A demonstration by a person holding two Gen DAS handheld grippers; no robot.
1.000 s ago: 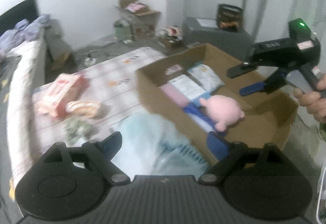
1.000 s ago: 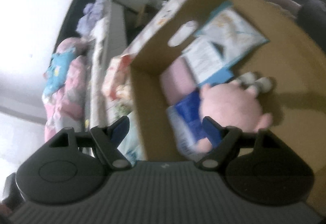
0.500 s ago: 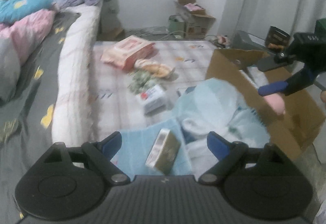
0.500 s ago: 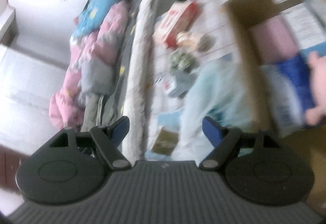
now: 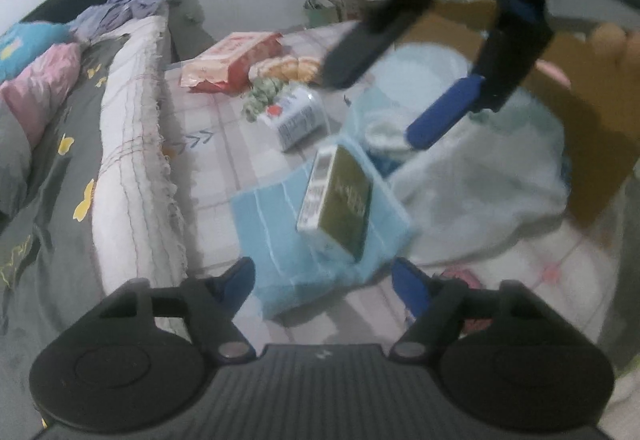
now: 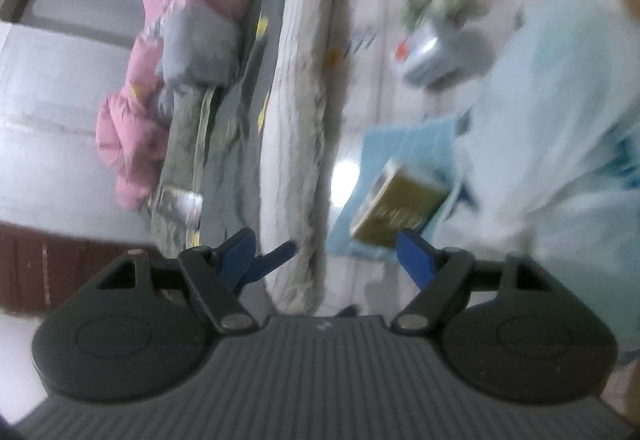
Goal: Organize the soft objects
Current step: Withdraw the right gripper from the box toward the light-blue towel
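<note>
the left gripper [image 5: 323, 280] has just been closing a little, yet its jaws stay spread with nothing pinched; the folded blue cloth [image 5: 280, 232] lies just ahead between the blue fingertips [image 5: 236, 278], not touched by them. an olive-green box [image 5: 340, 200] leans on that cloth. the right gripper [image 6: 326, 254] is also spread and empty, above the same box [image 6: 400, 208] and cloth [image 6: 404, 144].

a second ago both cameras looked into the cardboard box [image 5: 592, 128] with the pink plush; now both look at the bed, and the box sits at the right edge of the left view. half a second ago the right gripper stood far right; now it hangs across the top of the left view [image 5: 404, 96].

outward lie a pale blue bundle [image 5: 472, 160] against the cardboard, a white pack [image 5: 294, 118], a red-and-white packet [image 5: 232, 60]. the rolled blanket edge [image 5: 132, 168] bounds the left; bare checked sheet lies open between it and the cloth.
</note>
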